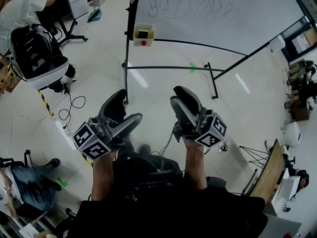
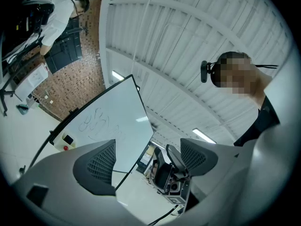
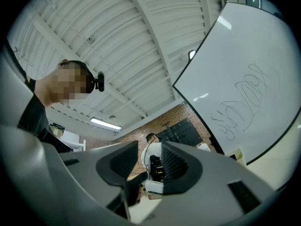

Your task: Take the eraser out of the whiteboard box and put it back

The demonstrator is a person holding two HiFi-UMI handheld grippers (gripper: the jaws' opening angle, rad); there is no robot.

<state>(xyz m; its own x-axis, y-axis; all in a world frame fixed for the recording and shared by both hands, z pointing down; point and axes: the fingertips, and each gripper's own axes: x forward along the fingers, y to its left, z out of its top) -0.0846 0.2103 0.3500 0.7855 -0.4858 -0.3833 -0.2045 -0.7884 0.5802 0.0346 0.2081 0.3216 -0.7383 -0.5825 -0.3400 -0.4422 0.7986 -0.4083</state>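
Note:
The whiteboard [image 1: 213, 14] stands ahead of me with scribbles on it. A small pale box [image 1: 143, 34] hangs on its left post, with a black eraser [image 1: 143, 33] in it and a red item below that. In the head view my left gripper [image 1: 124, 110] and right gripper [image 1: 181, 99] are raised side by side, well short of the box. Both are open and empty. The left gripper view shows its jaws [image 2: 148, 161] wide apart, with the board [image 2: 108, 126] and the box [image 2: 66, 142] beyond. In the right gripper view, nothing sits between the jaws [image 3: 149, 164].
The board's black stand legs [image 1: 168, 67] spread over the white floor. A white and black machine [image 1: 34, 56] with a person in a white shirt [image 1: 22, 6] stands at the far left. Cables [image 1: 69, 110] lie on the floor. A seated person [image 1: 25, 182] is at lower left, desks [image 1: 277, 177] at right.

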